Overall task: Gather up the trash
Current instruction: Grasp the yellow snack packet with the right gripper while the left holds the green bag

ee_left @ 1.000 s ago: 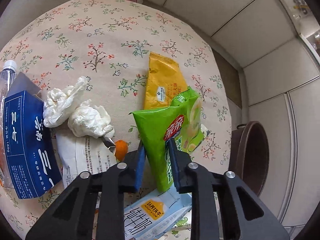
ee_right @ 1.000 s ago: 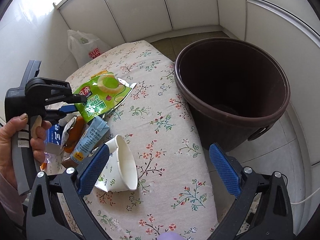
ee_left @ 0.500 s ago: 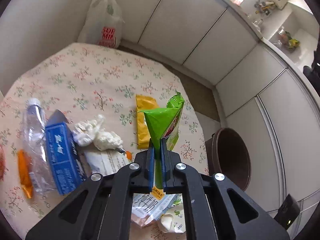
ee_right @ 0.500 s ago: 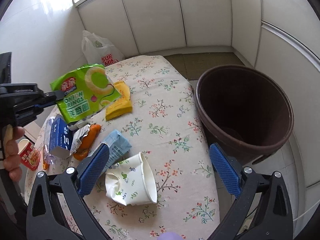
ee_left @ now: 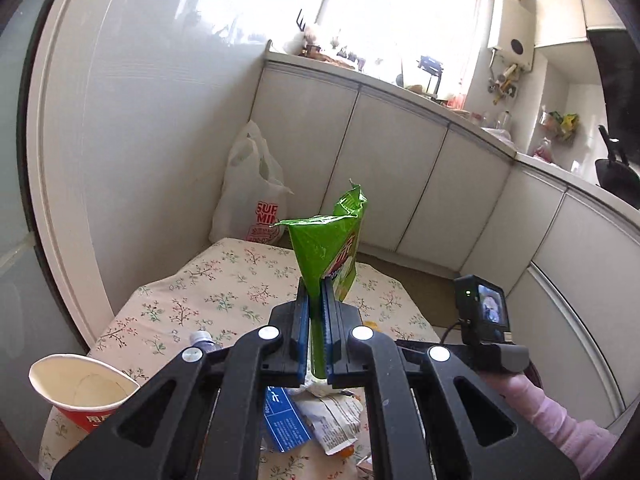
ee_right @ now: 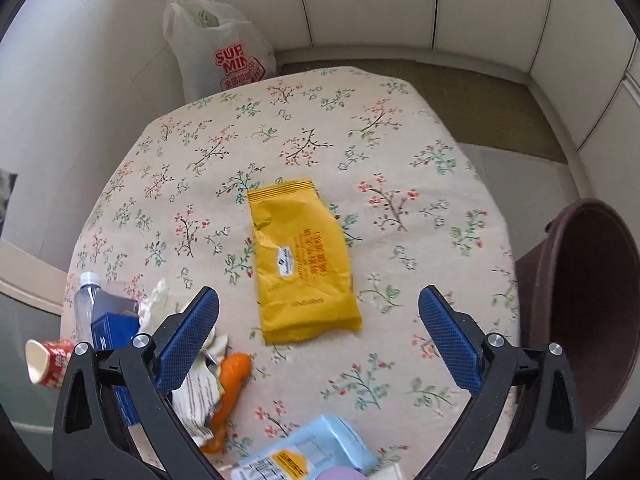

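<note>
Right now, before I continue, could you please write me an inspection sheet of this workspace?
Surface: table with floral cloth, littered at the near side.
Job's things: green snack bag lifted off the table; yellow packet lying flat; brown bin beside the table edge.
Clutter: blue carton, water bottle, crumpled tissue, orange wrapper, red paper cup, light blue milk carton.
Grippers: left gripper shut on the bag; right gripper open above the yellow packet.
Cables: nothing seen on the table.
Surroundings: white cabinets, plastic shopping bag on the floor.
</note>
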`<state>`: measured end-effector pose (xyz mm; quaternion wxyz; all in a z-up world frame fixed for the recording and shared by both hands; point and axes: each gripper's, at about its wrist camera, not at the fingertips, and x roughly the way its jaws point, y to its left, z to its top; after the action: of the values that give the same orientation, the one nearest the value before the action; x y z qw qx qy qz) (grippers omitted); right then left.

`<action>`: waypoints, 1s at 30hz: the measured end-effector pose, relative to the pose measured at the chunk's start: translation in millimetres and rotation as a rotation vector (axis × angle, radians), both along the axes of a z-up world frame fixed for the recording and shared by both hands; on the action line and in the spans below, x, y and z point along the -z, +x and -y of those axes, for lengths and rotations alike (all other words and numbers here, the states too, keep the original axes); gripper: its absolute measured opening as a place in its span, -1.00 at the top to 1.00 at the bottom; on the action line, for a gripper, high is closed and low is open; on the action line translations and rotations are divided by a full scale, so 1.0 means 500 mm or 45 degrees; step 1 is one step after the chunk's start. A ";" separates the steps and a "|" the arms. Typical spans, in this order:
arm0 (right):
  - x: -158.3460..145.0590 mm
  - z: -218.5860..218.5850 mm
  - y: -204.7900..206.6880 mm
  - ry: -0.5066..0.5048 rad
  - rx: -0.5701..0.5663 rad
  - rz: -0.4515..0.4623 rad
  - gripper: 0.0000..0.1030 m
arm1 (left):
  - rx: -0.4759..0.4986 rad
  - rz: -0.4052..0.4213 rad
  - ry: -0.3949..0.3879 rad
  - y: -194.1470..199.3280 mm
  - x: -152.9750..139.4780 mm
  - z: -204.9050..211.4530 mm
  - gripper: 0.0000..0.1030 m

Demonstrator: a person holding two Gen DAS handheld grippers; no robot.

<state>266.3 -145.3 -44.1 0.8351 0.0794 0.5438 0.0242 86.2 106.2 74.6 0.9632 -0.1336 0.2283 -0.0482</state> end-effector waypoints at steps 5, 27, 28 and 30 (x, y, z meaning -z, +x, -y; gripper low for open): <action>0.028 -0.069 0.045 -0.164 -0.005 0.017 -0.86 | 0.005 -0.047 -0.082 0.020 0.010 -0.022 0.89; 0.119 -0.079 0.092 -0.195 -0.046 -0.149 0.08 | 0.001 -0.171 -0.229 0.042 0.045 -0.066 0.88; 0.114 -0.079 0.089 -0.204 -0.044 -0.142 0.15 | 0.002 -0.173 -0.224 0.042 0.046 -0.063 0.88; 0.102 -0.074 0.083 -0.202 -0.040 -0.125 0.26 | 0.007 -0.176 -0.218 0.042 0.047 -0.058 0.88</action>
<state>307.6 -108.3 -94.9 0.8106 0.0055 0.5855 -0.0097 107.2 135.3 51.2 0.9300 -0.2177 0.2897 -0.0608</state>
